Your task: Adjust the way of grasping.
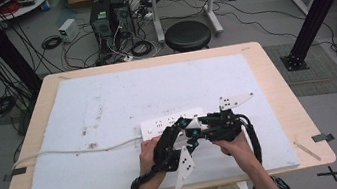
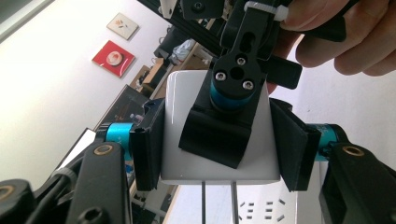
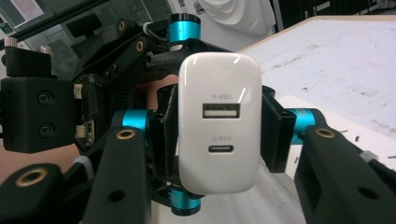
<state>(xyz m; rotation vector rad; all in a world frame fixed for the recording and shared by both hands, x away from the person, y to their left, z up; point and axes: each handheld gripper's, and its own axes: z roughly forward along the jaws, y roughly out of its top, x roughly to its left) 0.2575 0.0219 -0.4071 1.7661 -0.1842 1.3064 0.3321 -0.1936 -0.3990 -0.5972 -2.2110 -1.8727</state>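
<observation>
Both pairs of fingers are clamped on one white charger point(image 3: 219, 123): the left gripper point(image 2: 219, 144) squeezes its side walls, with a finger pad point(image 2: 149, 142) pressed flat against each flank, while the right gripper point(image 3: 219, 128) pinches across the same body. Two metal prongs point(image 2: 218, 203) stick out below the left gripper's fingers, pointing down toward the white power strip point(image 1: 161, 125) lying just beneath (its sockets are faintly visible between them). The USB ports face the right gripper's camera. My guess is this double grip steadies the charger square so the prongs meet a socket straight.
</observation>
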